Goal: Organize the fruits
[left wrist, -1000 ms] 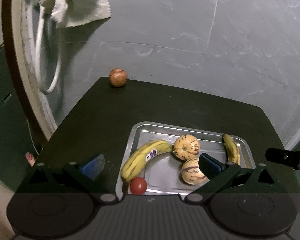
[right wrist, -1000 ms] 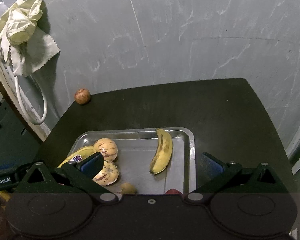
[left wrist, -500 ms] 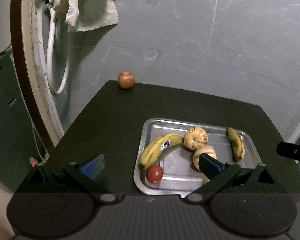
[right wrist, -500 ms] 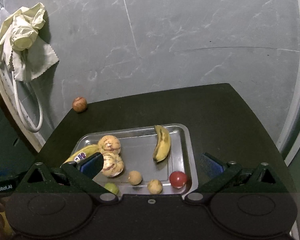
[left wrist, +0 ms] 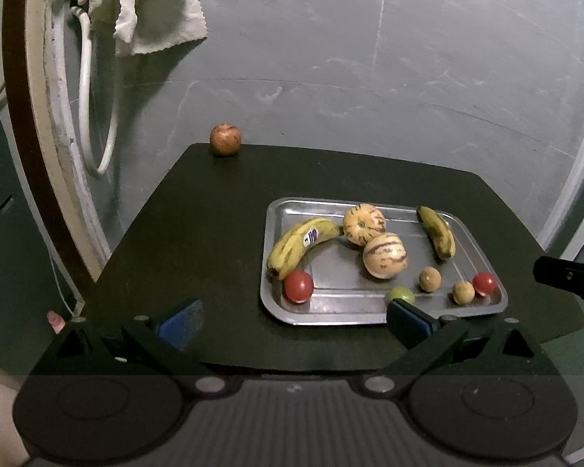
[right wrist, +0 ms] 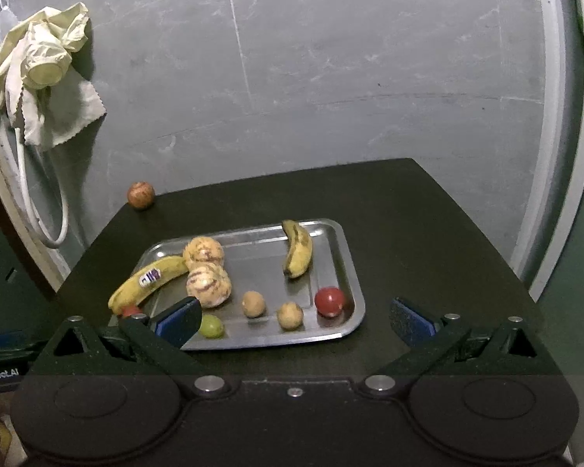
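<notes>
A metal tray [left wrist: 370,317] [right wrist: 352,280] sits on a black table and holds two bananas [left wrist: 299,243] [right wrist: 298,249], two striped melons [left wrist: 383,255] [right wrist: 208,286], two red tomatoes [left wrist: 298,286] [right wrist: 329,301], two small brown fruits [left wrist: 429,279] [right wrist: 253,303] and a green fruit [left wrist: 401,294] [right wrist: 211,326]. An apple [left wrist: 224,139] [right wrist: 140,194] lies alone at the table's far left corner. My left gripper [left wrist: 292,325] is open and empty, near the tray's front edge. My right gripper [right wrist: 292,319] is open and empty, over the tray's near edge.
A grey wall [left wrist: 370,58] stands behind the table. Pale gloves and a cloth [right wrist: 43,74] hang at the upper left beside a white hose [left wrist: 85,101]. The table's right edge [right wrist: 486,241] drops off near a white frame. The right gripper's tip [left wrist: 568,274] shows at the left view's right edge.
Both grippers have pulled back and up from the tray, so more of the table and the small fruits at the tray's front show. The fruits have not moved.
</notes>
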Demonstrator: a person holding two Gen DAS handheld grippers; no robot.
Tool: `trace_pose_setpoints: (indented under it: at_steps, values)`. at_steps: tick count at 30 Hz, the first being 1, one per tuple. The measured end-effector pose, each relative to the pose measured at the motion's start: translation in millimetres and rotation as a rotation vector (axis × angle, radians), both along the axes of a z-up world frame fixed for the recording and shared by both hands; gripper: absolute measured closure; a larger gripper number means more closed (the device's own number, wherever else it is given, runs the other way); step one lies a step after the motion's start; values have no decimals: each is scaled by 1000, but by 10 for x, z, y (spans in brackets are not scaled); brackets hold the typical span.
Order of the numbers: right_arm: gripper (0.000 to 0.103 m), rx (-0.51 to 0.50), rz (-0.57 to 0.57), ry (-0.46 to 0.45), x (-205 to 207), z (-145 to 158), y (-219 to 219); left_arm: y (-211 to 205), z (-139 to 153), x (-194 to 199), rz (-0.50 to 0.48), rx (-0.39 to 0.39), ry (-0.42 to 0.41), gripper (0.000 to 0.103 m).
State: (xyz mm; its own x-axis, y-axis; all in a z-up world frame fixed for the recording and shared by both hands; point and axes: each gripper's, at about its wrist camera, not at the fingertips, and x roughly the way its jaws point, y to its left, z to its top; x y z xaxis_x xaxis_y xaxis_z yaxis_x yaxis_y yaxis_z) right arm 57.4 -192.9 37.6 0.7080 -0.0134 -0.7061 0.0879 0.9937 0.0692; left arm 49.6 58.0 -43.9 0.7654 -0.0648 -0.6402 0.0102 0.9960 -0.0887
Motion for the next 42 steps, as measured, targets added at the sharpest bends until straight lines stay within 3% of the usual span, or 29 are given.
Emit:
trace_pose_setpoints:
  at_steps: [12, 38, 42]
  values:
    - [1, -21, 1, 10, -124, 38, 145, 128, -33, -195, -5, -7, 6, 1]
    - [1, -26, -11, 26, -99, 14, 142, 192, -38, -174, -5, -14, 6, 1]
    - [1, -28, -15, 30, -95, 3, 138, 183, -59, -122, 9, -14, 45, 1]
